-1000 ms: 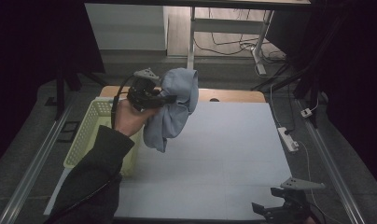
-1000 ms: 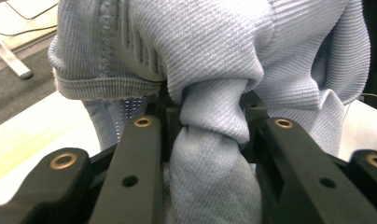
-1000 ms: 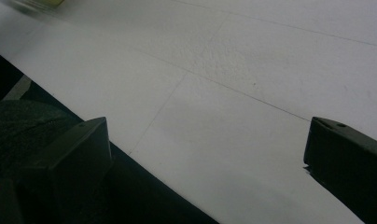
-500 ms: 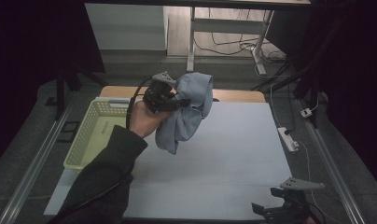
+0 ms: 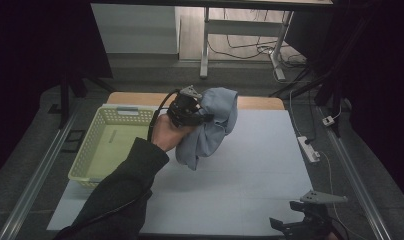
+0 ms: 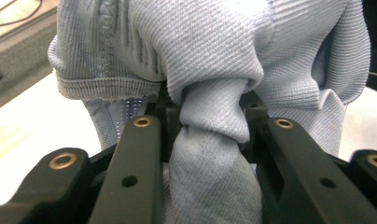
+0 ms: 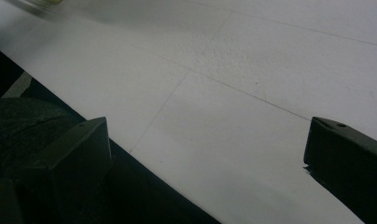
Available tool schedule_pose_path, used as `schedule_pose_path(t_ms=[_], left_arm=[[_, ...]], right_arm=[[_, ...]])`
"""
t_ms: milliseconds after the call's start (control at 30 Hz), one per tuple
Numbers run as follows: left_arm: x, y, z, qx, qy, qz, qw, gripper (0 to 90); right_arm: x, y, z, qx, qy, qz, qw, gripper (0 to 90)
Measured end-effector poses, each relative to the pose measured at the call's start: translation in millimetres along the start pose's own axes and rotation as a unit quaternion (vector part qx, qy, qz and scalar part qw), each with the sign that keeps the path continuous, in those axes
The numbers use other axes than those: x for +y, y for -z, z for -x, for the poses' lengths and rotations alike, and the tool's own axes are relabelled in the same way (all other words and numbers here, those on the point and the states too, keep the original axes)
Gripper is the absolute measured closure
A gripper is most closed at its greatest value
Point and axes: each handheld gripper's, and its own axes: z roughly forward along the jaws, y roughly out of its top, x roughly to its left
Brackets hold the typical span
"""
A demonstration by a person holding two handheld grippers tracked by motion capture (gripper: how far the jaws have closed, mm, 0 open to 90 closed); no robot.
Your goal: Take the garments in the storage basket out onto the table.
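A light blue knitted cloth (image 5: 212, 127) hangs bunched above the white table top (image 5: 250, 175), its lower end just over the surface. My left gripper (image 5: 196, 113) is shut on a fold of this cloth (image 6: 210, 126), which fills the space between the jaws in the left gripper view. A hand and dark sleeve (image 5: 125, 185) carry it from the lower left. My right gripper (image 5: 302, 226) rests at the table's front right edge, its jaws standing wide apart with bare table (image 7: 252, 84) between them.
A pale yellow plastic basket (image 5: 92, 160) stands on the table's left side, seemingly with nothing in it. A white power strip (image 5: 308, 148) lies by the right edge. Metal rails run along both sides, and desk legs and cables sit beyond the far edge.
My left gripper has carried the cloth from over the basket's edge to the right, toward the table's middle, and slightly lower. The right gripper has kept still.
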Motion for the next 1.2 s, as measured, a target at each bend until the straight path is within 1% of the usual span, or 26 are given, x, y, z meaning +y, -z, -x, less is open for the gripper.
schedule_pose_path(t_ms=[133,300,433,500,633,767,933,1033,1133,1200], left_arm=[[-6.8,-13.3,0.9,0.004,-0.004,-0.009,0.9999,69.2],[-17.2,-29.8,-0.1,0.004,0.0,-0.022,0.9998,69.1],[-25.9,-41.8,-1.6,0.004,0.005,-0.027,0.9996,68.9],[-30.4,-48.6,-1.4,0.004,0.012,-0.029,0.9995,68.7],[-39.7,-61.0,-3.0,0.001,0.019,-0.042,0.9989,68.4],[-49.5,-73.9,-4.7,-0.001,0.031,-0.056,0.998,68.0],[-60.7,-87.4,-7.8,-0.002,0.042,-0.076,0.9962,67.3],[-67.3,-94.0,-9.9,-0.007,0.05,-0.085,0.9951,66.4],[-73.2,-101.1,-9.7,-0.012,0.051,-0.093,0.9943,65.3],[-76.2,-105.6,-8.8,-0.016,0.047,-0.101,0.9937,64.6]], right_arm=[[0.0,0.0,-0.2,0.001,0.0,-0.001,1.0,0.2],[0.0,0.0,-0.4,0.001,0.0,-0.002,1.0,0.2],[0.0,-0.1,-0.5,0.002,0.0,-0.003,1.0,0.2],[0.0,-0.2,-0.4,0.001,0.001,-0.003,1.0,0.2],[0.0,-0.3,-0.5,0.001,0.001,-0.003,1.0,0.2],[0.1,-0.4,-0.5,0.001,0.002,-0.004,1.0,0.2],[0.0,-0.4,-0.5,0.001,0.002,-0.004,1.0,0.2],[0.0,-0.5,-0.6,0.002,0.002,-0.005,1.0,0.2],[0.0,-0.5,-0.6,0.001,0.003,-0.005,1.0,0.2],[0.0,-0.5,-0.6,0.002,0.003,-0.005,1.0,0.2]])
